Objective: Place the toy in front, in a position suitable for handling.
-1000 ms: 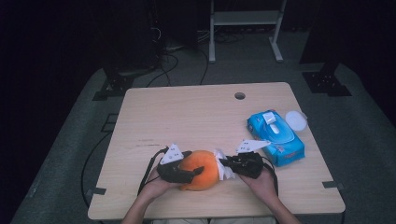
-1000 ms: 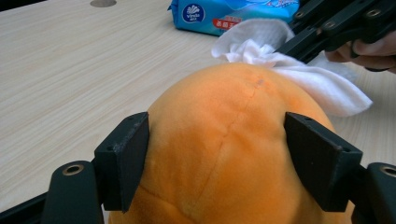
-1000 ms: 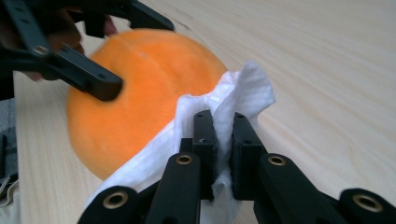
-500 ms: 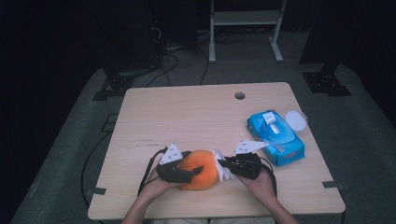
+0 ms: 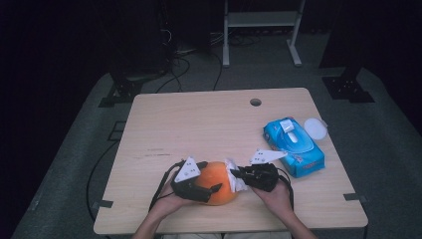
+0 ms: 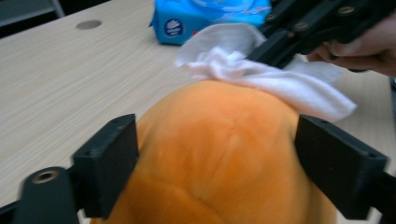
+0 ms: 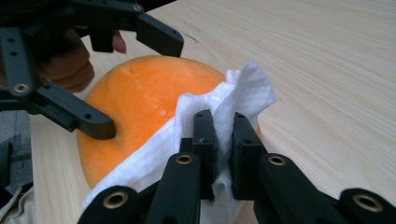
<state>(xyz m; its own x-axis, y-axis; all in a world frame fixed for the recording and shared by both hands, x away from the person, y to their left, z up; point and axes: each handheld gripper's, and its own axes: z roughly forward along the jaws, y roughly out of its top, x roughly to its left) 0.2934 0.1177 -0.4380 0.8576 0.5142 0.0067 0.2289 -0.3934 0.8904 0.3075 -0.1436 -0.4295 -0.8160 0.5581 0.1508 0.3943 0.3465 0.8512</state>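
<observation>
The left gripper (image 5: 208, 187), jaws just widened astride the orange fruit (image 5: 217, 181), steadies it while the right gripper (image 5: 238, 173), pinching a white wipe (image 7: 229, 109), cleans it.

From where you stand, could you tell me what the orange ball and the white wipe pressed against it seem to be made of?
The orange ball looks soft: matte, faintly fuzzy skin with seam-like creases, perhaps foam or plush. The white wipe looks like thin nonwoven tissue: it crumples into soft folds, fibrous at the edges, where the right gripper pinches it.
</observation>
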